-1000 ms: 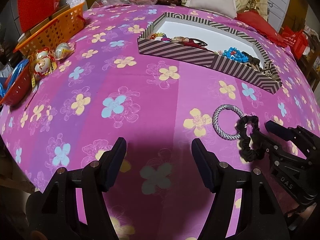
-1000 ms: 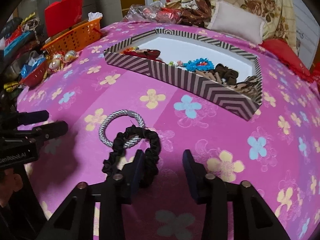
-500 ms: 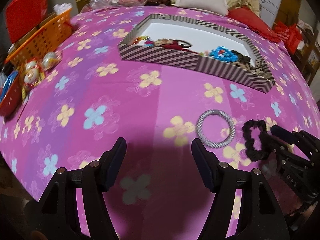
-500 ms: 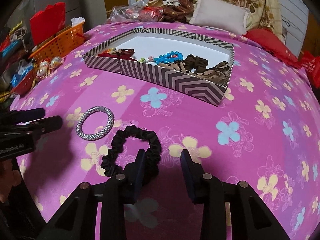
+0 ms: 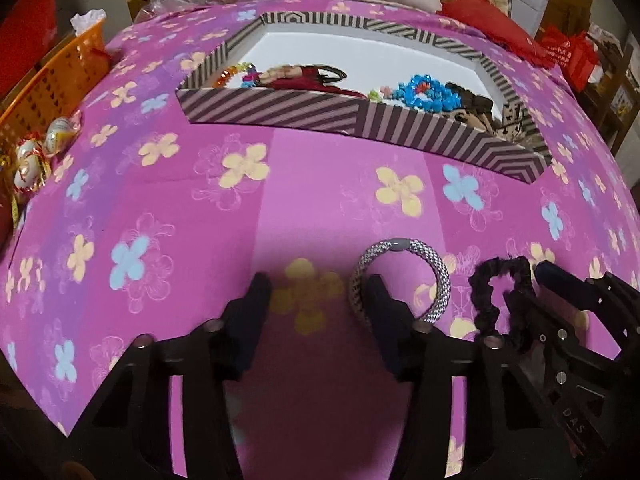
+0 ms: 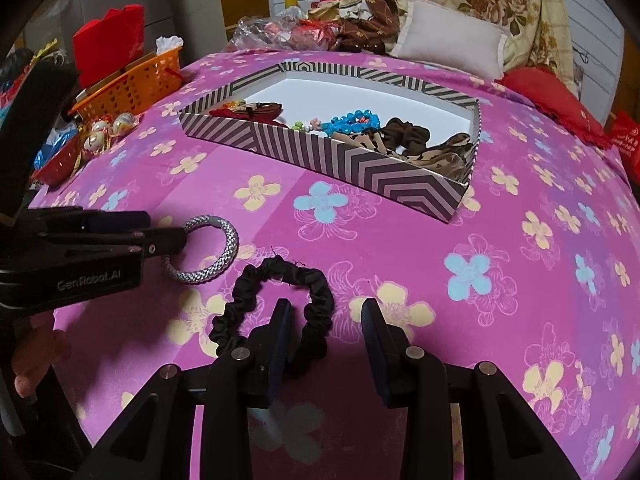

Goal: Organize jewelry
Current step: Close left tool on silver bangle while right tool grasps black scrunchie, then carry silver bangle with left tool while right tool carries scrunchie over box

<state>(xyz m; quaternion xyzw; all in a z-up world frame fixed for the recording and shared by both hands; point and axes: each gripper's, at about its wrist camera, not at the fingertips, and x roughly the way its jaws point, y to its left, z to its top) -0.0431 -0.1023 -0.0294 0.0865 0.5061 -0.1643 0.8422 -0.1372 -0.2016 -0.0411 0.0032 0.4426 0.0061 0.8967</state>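
A silver braided ring [image 5: 438, 276] [image 6: 230, 240] lies on the pink flowered cloth. My left gripper [image 5: 316, 292] [image 6: 166, 228] is closing. Its right finger [image 5: 380, 300] stands inside the ring, so the ring's left side lies between the jaws, and the pads are apart from it. A black scrunchie [image 6: 240, 296] [image 5: 486, 300] lies just right of the ring. My right gripper [image 6: 326, 316] [image 5: 524, 284] is open, with its left finger [image 6: 276, 332] poking through the scrunchie's loop. The striped box [image 5: 280, 108] [image 6: 320, 148] farther back holds a blue bead bracelet [image 5: 424, 92], brown scrunchies and a red clip.
An orange basket [image 5: 60, 76] [image 6: 132, 80] and shiny ornaments [image 5: 28, 156] sit at the left edge, beside a red bowl [image 6: 56, 164]. A white pillow [image 6: 452, 40] and piled fabrics lie behind the box. A person's fingers [image 6: 32, 360] hold the left gripper's handle.
My left gripper has slid right up to the silver ring and its jaws have narrowed. The black scrunchie, which overlapped the ring, has been drawn off it with the right gripper.
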